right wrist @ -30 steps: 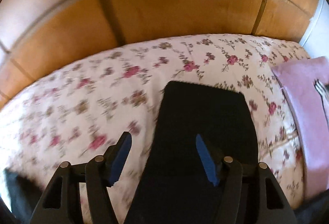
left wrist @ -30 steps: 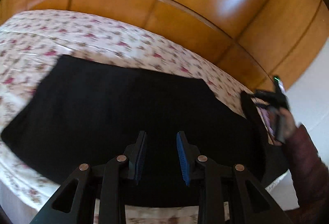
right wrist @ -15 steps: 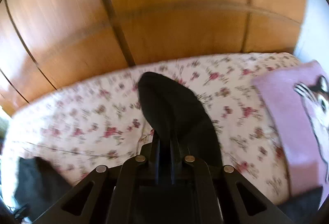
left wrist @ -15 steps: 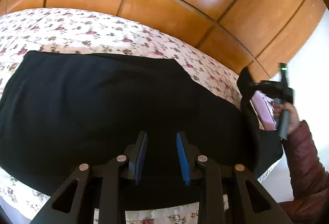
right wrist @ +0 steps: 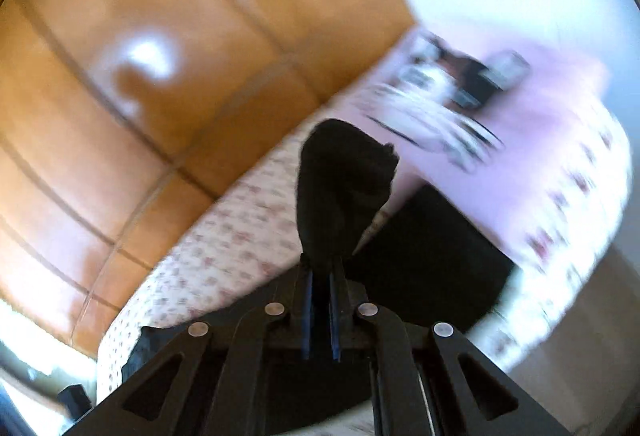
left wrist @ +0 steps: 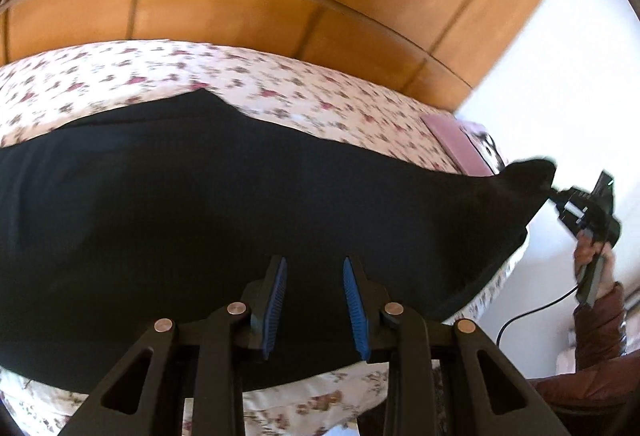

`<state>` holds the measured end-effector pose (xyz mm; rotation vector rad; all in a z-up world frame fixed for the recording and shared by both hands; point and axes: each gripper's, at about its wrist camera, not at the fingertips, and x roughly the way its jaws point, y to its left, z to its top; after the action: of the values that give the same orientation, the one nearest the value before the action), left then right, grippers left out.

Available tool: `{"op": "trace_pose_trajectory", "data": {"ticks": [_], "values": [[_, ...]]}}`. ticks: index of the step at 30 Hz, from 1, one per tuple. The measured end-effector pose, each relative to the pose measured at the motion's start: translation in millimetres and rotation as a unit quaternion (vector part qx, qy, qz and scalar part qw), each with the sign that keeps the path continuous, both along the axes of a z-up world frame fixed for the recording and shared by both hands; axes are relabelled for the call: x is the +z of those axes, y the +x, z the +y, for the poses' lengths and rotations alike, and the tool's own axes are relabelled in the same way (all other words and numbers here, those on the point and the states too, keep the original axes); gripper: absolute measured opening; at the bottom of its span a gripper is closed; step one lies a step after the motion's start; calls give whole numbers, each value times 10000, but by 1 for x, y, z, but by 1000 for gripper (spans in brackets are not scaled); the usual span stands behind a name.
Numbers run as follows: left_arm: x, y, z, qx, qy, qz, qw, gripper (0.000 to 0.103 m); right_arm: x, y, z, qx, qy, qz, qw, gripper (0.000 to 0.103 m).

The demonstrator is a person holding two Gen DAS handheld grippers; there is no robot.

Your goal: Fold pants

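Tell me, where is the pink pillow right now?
The pink pillow lies at the far right end of the flowery bed in the left wrist view, just behind the lifted end of the black pants, near the white wall.

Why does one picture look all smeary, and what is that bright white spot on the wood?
Right wrist view: smeared by motion blur, worst on the pink pillow; the right gripper pinching the black pants stays sharp; the white spot is light glaring off the shiny wooden wall. Left wrist view: mostly sharp, fisheye-curved, glare on the wood there too.
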<state>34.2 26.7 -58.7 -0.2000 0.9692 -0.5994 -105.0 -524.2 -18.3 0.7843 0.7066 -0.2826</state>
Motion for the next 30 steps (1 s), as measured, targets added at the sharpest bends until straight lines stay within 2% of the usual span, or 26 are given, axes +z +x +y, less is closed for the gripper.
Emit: {"op": "trace_pose_trajectory", "data": {"ticks": [3,6,8,10,12,13,16,18,20,21,26,28,30], "values": [[-2,0,-14,-198,110,49,9997,30,-48,-17,-18,-227,495,309,9980,7],[-3,-2,-25,-369,228,93,9990,30,-67,-22,-22,-255,615,426,9969,11],[-3,-3,-32,-493,320,82,9982,30,-67,-25,-25,-298,688,315,9967,13],[-4,-7,-36,-596,375,74,9975,30,-60,-29,-29,-411,567,281,9971,20],[-8,-9,-43,-687,436,98,9966,30,-51,-31,-32,-541,405,261,9974,40],[-9,-9,-45,-716,450,111,9964,30,-48,-31,-34,-588,347,215,9974,41],[-13,-11,-53,-842,435,126,9954,30,-44,-24,-36,-662,153,331,9971,40],[-14,-14,-58,-940,481,92,9944,30,-42,-19,-34,-694,-73,509,9963,6],[-13,-16,-60,-995,497,52,9938,30,-37,-22,-32,-690,-281,562,9956,6],[-12,-17,-60,-996,483,43,9938,30,-36,-19,-29,-670,-501,725,9939,6],[-12,-12,-43,-759,355,82,9964,30,-59,-10,-38,-647,-478,1217,9893,6],[-12,-9,-29,-557,258,146,9980,30,-60,-10,-38,-692,-481,1308,9878,9],[-12,-8,-12,-335,157,203,9991,30,-50,-14,-33,-686,-643,1285,9872,18]]}}
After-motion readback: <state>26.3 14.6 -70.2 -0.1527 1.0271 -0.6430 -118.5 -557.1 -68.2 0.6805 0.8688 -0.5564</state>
